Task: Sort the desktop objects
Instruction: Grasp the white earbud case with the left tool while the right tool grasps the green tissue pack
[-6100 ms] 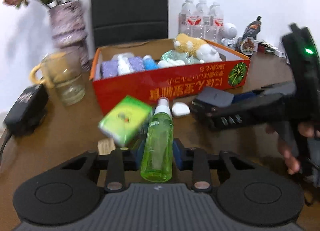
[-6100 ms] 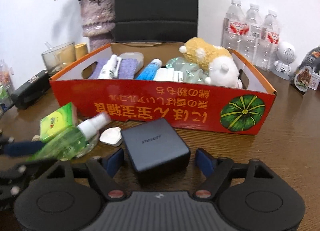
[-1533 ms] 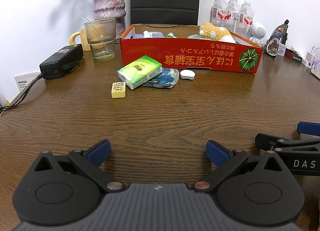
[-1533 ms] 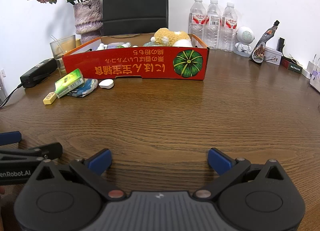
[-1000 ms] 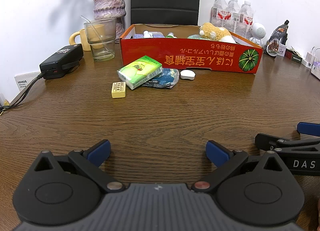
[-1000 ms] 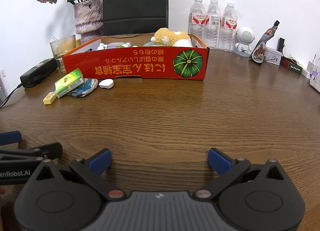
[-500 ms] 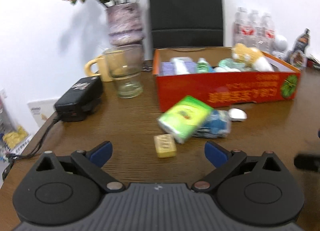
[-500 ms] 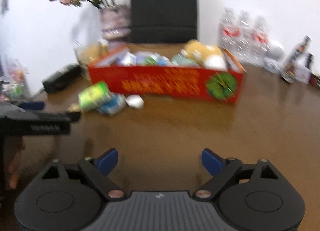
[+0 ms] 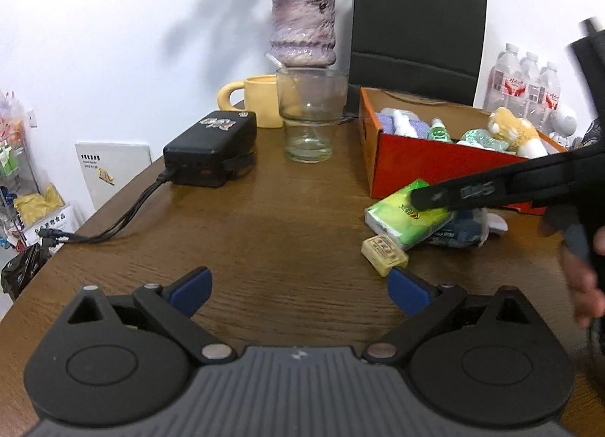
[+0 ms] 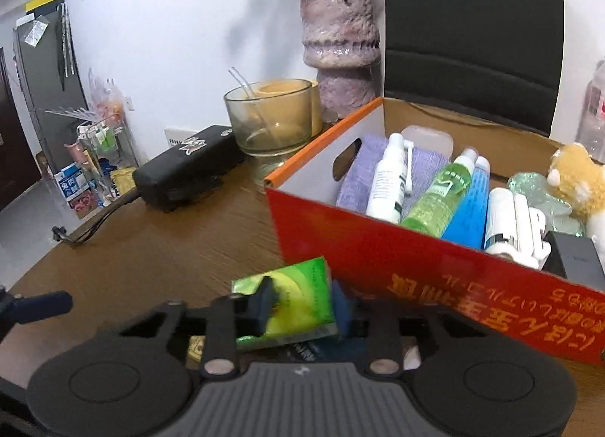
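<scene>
Just in front of the red box (image 10: 435, 270), the right claw (image 10: 302, 308) straddles the green tissue pack (image 10: 298, 304) across its width, fingers narrow on it; left claw (image 9: 298, 285) wide, farther back on the desk (image 9: 264, 217)

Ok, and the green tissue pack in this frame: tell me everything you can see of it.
The green tissue pack is a soft, glossy plastic-wrapped block, bright green with yellow print. It lies tilted in front of the red box, partly over a dark blue packet. The right gripper has a finger on each side, apparently closed on it.
</scene>
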### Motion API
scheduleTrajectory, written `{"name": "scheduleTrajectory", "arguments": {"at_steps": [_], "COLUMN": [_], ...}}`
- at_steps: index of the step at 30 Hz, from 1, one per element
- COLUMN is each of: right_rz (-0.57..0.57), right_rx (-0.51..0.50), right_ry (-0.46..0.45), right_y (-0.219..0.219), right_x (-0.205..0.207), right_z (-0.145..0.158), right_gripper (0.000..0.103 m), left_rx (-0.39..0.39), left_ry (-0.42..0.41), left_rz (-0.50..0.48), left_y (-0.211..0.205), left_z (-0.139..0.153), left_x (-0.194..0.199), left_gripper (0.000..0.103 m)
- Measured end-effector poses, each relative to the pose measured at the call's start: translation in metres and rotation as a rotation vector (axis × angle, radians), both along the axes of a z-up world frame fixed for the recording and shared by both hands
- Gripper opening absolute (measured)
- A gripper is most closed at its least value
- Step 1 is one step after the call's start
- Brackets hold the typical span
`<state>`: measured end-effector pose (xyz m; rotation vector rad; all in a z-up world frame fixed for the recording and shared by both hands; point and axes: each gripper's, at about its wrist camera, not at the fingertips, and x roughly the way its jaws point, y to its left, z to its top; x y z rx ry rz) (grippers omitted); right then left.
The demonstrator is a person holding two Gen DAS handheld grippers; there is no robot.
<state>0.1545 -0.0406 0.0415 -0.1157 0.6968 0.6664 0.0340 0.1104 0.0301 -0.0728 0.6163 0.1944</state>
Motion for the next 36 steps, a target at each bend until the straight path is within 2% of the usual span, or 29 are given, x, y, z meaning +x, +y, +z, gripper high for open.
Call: {"name": "scheduleTrajectory", "arguments": {"at_steps": [2,5,7,11,12,13,15,18,19,21,22,23,25,27,29,31,34,35,36], "right_rz": [-0.012,-0.014,-0.046,-0.164,-0.197,-0.235,-0.304,-0.385,-0.406,-0.374,-0.346,-0.320,-0.271,-0.241,-0.219,-0.203,-0.191,-0.186,-0.181], "right_rx": [0.013,-0.003,-0.007,-0.021,-0.036,-0.066,-0.117,-0.078,-0.061,-0.013,-0.003,-0.003,-0.010,-0.012,-0.007,-0.013,-0.020,-0.019,-0.026], "right_ry": [-0.020,-0.082,-0.077,-0.037,-0.028,-0.026,-0.017,0.013,0.008,-0.034,-0.044,-0.049,-0.062,-0.060,-0.054,-0.047,-0.053,-0.059,-0.060], "right_y": [-0.012,-0.034,-0.052,-0.099,-0.112,-0.122,-0.143,-0.170,-0.176,-0.180,-0.178,-0.175,-0.168,-0.162,-0.156,-0.145,-0.126,-0.120,-0.114], "right_x": [-0.009,-0.032,-0.041,-0.055,-0.058,-0.059,-0.060,-0.062,-0.065,-0.075,-0.077,-0.080,-0.083,-0.081,-0.079,-0.074,-0.069,-0.068,-0.067], "right_z": [0.007,0.017,0.018,0.014,0.011,0.007,-0.002,-0.004,-0.004,0.001,0.003,0.003,0.003,0.001,-0.002,-0.004,-0.005,-0.005,-0.006], "right_gripper": [0.009,0.008,0.008,0.008,0.007,0.000,0.001,0.011,0.012,0.014,0.025,0.036,0.039,0.039,0.039,0.042,0.068,0.074,0.075], "left_rx": [0.001,0.016,0.021,0.041,0.047,0.054,0.067,0.086,0.092,0.105,0.112,0.138,0.190,0.183,0.149,0.162,0.146,0.132,0.118], "left_ry": [0.007,-0.018,-0.033,-0.035,-0.035,-0.035,-0.036,-0.036,-0.036,-0.036,-0.036,-0.021,0.009,0.090,0.087,0.085,0.037,0.010,-0.017], "left_rz": [-0.003,-0.043,-0.077,-0.165,-0.189,-0.214,-0.263,-0.336,-0.360,-0.409,-0.433,-0.414,-0.373,-0.316,-0.286,-0.267,-0.278,-0.306,-0.334], "left_y": [-0.002,-0.009,-0.016,-0.042,-0.050,-0.058,-0.073,-0.097,-0.104,-0.120,-0.127,-0.127,-0.126,-0.109,-0.095,-0.093,-0.098,-0.102,-0.106], "left_z": [-0.001,0.002,0.005,0.008,0.009,0.009,0.010,0.012,0.012,0.013,0.014,0.010,0.002,-0.007,-0.008,-0.004,0.006,0.010,0.014], "left_x": [0.003,0.001,0.002,0.021,0.027,0.033,0.044,0.062,0.068,0.080,0.086,0.087,0.091,0.097,0.096,0.093,0.086,0.085,0.083], "left_gripper": [0.101,0.101,0.101,0.101,0.102,0.102,0.101,0.093,0.086,0.079,0.075,0.071,0.049,0.042,0.043,0.045,0.063,0.065,0.069]}}
